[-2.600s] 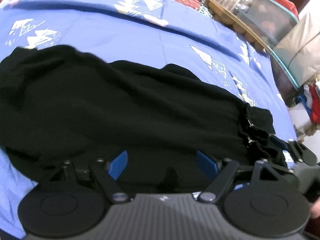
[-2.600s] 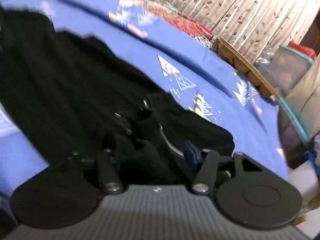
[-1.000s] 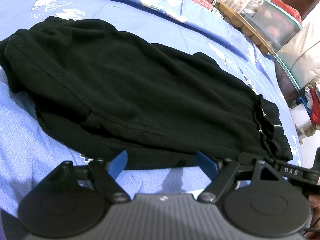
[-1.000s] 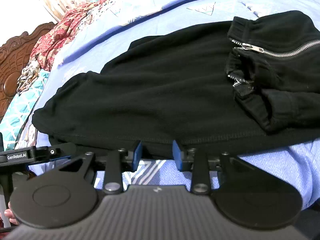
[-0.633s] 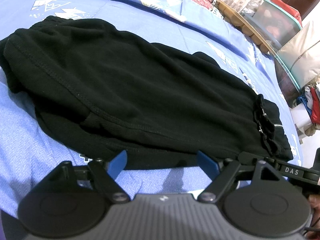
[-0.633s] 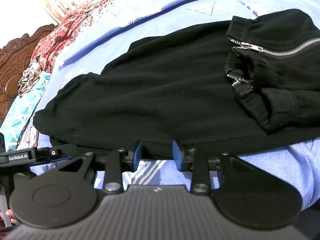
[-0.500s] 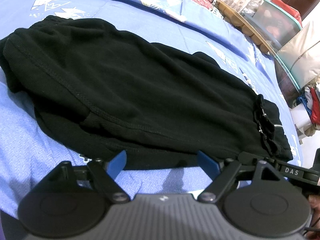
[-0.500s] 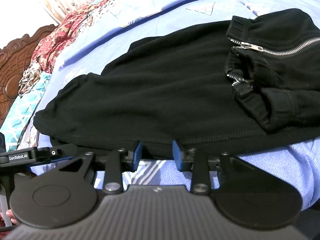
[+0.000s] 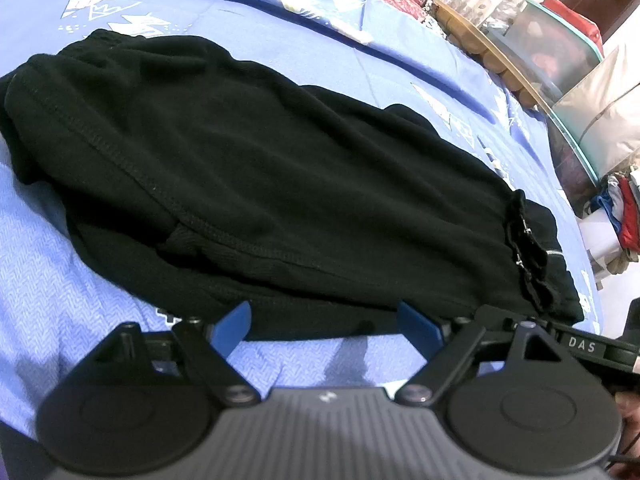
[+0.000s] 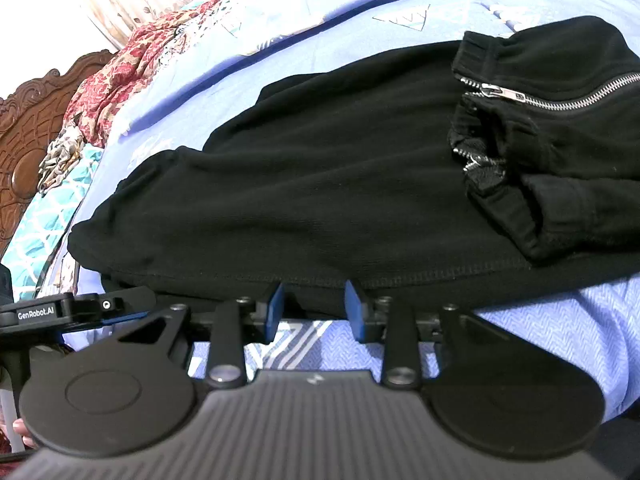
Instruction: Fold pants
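Black fleece pants (image 9: 280,184) lie folded lengthwise on the blue bedsheet (image 9: 72,292). The waistband is at the left and the zipped leg cuffs (image 9: 528,248) at the right. My left gripper (image 9: 325,318) is open and empty at the pants' near edge. In the right wrist view the pants (image 10: 320,168) fill the middle, with a silver zipper (image 10: 560,98) on the cuffs at the right. My right gripper (image 10: 314,304) is open with a narrower gap, its fingertips at the near hem seam, holding nothing.
The blue sheet (image 10: 540,320) has white patterns. A red patterned blanket (image 10: 120,64) and a carved wooden headboard (image 10: 24,128) lie at the bed's far side. Storage boxes (image 9: 560,44) and a clothes pile (image 9: 620,208) stand beyond the bed's right edge.
Since 2.6 s ago both grippers pulled back from over the pants to their near edge. Over the last second nothing has visibly moved.
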`<act>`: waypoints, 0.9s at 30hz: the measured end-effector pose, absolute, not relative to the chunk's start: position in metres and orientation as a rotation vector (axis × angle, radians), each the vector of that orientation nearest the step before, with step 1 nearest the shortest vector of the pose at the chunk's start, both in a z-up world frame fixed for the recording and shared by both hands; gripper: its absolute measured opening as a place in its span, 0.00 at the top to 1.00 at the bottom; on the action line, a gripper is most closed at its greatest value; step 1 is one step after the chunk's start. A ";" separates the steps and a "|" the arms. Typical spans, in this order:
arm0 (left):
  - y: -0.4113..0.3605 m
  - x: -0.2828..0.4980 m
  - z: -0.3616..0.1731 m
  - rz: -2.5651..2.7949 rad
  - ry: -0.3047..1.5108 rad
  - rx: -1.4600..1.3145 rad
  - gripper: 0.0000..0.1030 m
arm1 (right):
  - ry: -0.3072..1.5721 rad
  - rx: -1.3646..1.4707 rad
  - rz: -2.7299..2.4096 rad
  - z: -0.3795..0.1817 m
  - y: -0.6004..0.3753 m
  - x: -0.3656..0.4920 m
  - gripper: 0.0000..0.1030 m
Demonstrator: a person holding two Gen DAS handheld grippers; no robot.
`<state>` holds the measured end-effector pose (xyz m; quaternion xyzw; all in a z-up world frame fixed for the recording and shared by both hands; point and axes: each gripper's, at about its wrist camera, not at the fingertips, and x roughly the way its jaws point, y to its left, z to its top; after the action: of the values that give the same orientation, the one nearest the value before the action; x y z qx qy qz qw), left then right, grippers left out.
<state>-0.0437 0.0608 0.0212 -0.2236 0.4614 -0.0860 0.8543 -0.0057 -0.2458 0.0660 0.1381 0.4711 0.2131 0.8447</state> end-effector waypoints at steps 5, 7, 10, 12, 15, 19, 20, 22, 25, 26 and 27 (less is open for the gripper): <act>0.061 -0.043 0.021 -0.182 0.971 -0.468 0.19 | 0.994 0.292 0.450 0.066 -0.246 -0.006 0.64; 0.061 -0.043 0.021 -0.182 0.971 -0.468 0.19 | 0.994 0.292 0.450 0.066 -0.246 -0.006 0.64; 0.061 -0.043 0.021 -0.182 0.971 -0.468 0.19 | 0.994 0.293 0.450 0.066 -0.246 -0.006 0.64; 0.061 -0.043 0.021 -0.182 0.971 -0.468 0.19 | 0.994 0.293 0.450 0.066 -0.247 -0.006 0.64; 0.061 -0.043 0.021 -0.182 0.972 -0.467 0.19 | 0.994 0.294 0.450 0.066 -0.247 -0.006 0.64; 0.061 -0.043 0.021 -0.182 0.972 -0.467 0.19 | 0.994 0.295 0.451 0.067 -0.247 -0.005 0.64; 0.061 -0.043 0.022 -0.181 0.973 -0.467 0.19 | 0.994 0.296 0.451 0.067 -0.247 -0.005 0.64; 0.061 -0.043 0.022 -0.181 0.973 -0.466 0.19 | 0.994 0.297 0.452 0.067 -0.247 -0.005 0.64; 0.060 -0.042 0.022 -0.181 0.974 -0.466 0.19 | 0.994 0.297 0.453 0.068 -0.247 -0.005 0.64; 0.060 -0.042 0.022 -0.181 0.973 -0.466 0.19 | 0.994 0.297 0.452 0.068 -0.247 -0.005 0.64; 0.061 -0.042 0.022 -0.181 0.974 -0.465 0.19 | 0.994 0.298 0.452 0.068 -0.247 -0.005 0.64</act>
<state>-0.0422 0.0605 0.0221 -0.2211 0.4632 -0.0862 0.8539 -0.0052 -0.2472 0.0678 0.1410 0.4709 0.2143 0.8441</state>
